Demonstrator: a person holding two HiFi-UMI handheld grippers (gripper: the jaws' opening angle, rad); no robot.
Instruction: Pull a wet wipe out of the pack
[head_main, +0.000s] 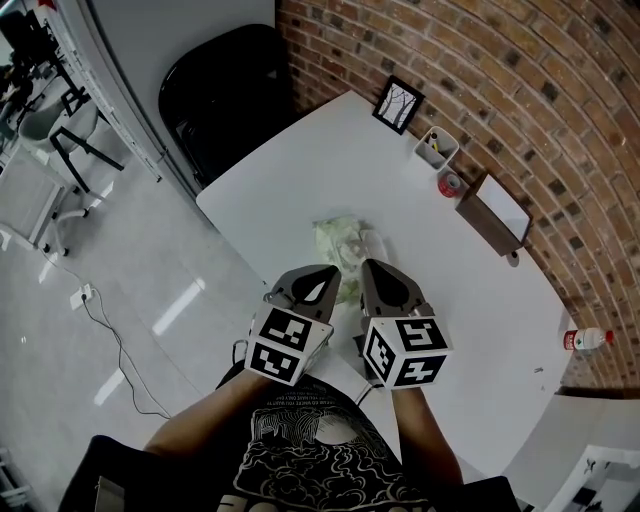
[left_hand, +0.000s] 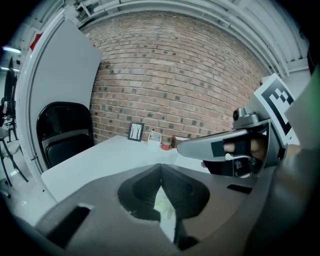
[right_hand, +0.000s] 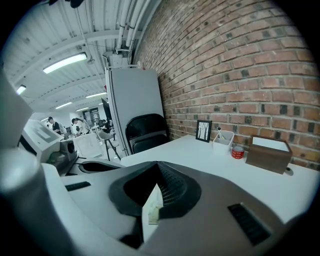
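Pack: the wet wipe pack (head_main: 340, 240) lies crumpled on the white desk (head_main: 300, 170), touching or just under both sets of jaw tips.
Left side: our left hand-held gripper (head_main: 333, 270) is clenched, tips together, pinching nothing.
Right side: our right hand-held gripper (head_main: 369, 264) is likewise closed and empty.
Bearing: the pack sits straight ahead and below, between the two.
Nearer arm: we judge the right one slightly further over the pack.
Long axis: it seems to run away from us, but we are unsure.
Head view only: the whole pack and both tools side by side.
Gripper views only: a pale green sliver shows through each slit behind the tips.
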